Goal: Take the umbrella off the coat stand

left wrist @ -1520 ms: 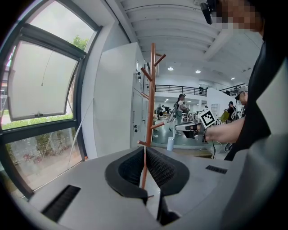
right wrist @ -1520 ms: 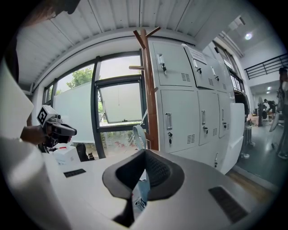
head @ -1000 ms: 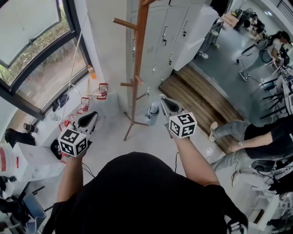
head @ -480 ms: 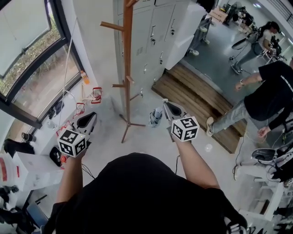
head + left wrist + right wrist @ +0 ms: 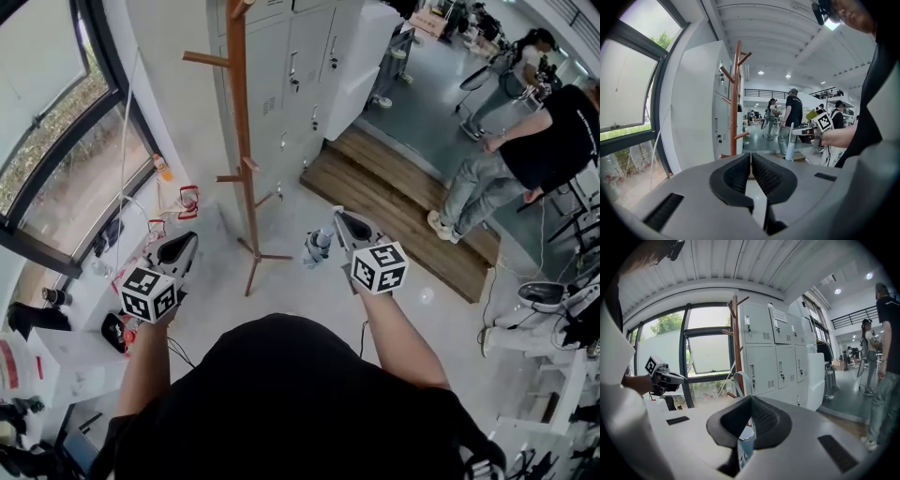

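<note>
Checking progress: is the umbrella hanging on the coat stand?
No, the right tool is shut on the umbrella, held apart from the coat stand.

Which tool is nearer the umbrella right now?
Right. The right tool is shut on the umbrella, which hangs beneath its jaws. The left tool is shut and empty, across the coat stand from the umbrella in the head view.

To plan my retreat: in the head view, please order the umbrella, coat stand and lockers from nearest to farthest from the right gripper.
1. umbrella, held in the right gripper.
2. coat stand, to its left.
3. lockers, behind the stand.
</note>
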`<act>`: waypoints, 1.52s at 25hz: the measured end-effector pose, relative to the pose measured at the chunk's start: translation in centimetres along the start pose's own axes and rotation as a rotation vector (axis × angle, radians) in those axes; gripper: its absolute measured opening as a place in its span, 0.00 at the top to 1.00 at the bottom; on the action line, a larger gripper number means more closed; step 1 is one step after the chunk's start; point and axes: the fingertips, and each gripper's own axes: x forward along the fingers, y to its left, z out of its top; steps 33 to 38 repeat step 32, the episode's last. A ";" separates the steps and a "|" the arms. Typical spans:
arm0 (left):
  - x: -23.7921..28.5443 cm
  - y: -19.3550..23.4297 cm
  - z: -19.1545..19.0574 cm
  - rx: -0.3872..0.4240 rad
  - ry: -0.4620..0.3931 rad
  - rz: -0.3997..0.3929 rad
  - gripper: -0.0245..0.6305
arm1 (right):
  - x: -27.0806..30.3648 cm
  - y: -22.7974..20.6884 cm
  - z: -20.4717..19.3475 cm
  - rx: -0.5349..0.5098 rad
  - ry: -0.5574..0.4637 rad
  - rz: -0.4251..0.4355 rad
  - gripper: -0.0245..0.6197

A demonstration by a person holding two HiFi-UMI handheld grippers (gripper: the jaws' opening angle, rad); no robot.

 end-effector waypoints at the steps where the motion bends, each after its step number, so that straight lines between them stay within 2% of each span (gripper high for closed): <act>1: 0.2 -0.1 0.1 0.001 0.000 -0.004 0.91 | -0.2 -0.1 0.0 0.002 0.000 -0.004 0.94; 10: 1.3 -1.0 0.4 0.012 0.004 -0.036 0.91 | -1.5 -0.7 -0.1 0.023 -0.002 -0.023 0.94; 38: 2.0 -2.0 0.5 0.029 0.017 -0.065 0.91 | -3.5 -0.5 -0.1 0.020 0.003 -0.024 0.94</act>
